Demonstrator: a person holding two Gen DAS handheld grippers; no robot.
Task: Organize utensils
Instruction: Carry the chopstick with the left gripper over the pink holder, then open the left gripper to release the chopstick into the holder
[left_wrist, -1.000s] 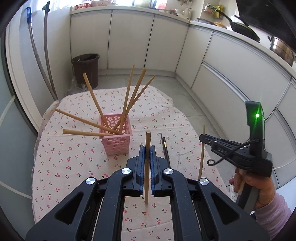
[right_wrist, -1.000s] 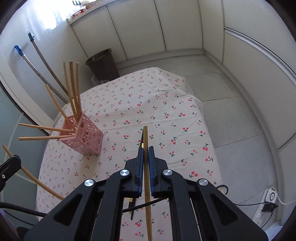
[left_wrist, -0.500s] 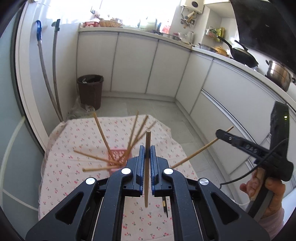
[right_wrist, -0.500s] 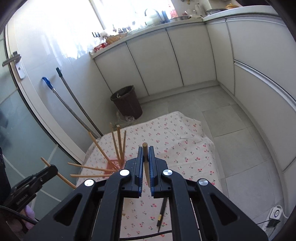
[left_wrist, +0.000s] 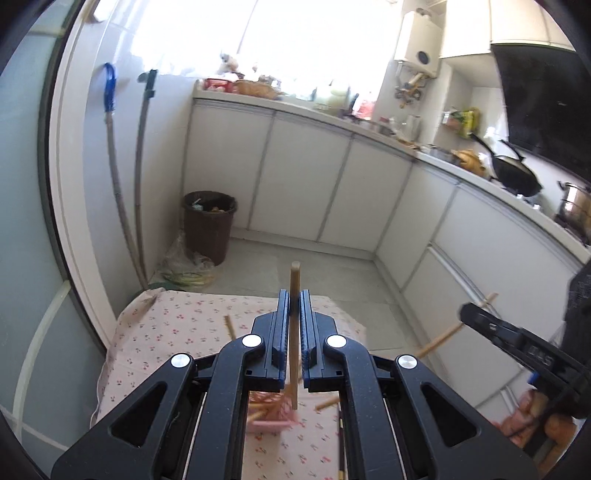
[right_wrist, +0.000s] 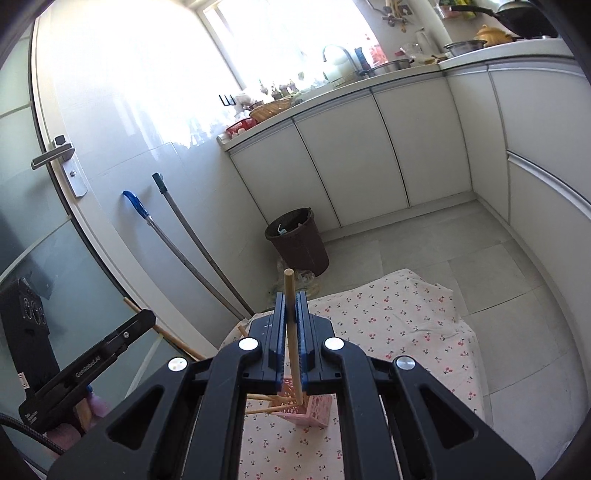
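Both claws clamped tight: left gripper (left_wrist: 294, 332) and right gripper (right_wrist: 291, 332) each grip one wooden chopstick (left_wrist: 294, 295), raised above pink holder (right_wrist: 314, 410). Mid-carry; next, lower tips into holder, release.

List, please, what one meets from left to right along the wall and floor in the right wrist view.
Door handle → blue-handled mop → grey pole → brown trash bin → white cabinets.

Left claw (left_wrist: 294, 325) clamped on a chopstick (left_wrist: 294, 332), right claw (right_wrist: 290, 325) gripping another chopstick (right_wrist: 291, 332), both raised
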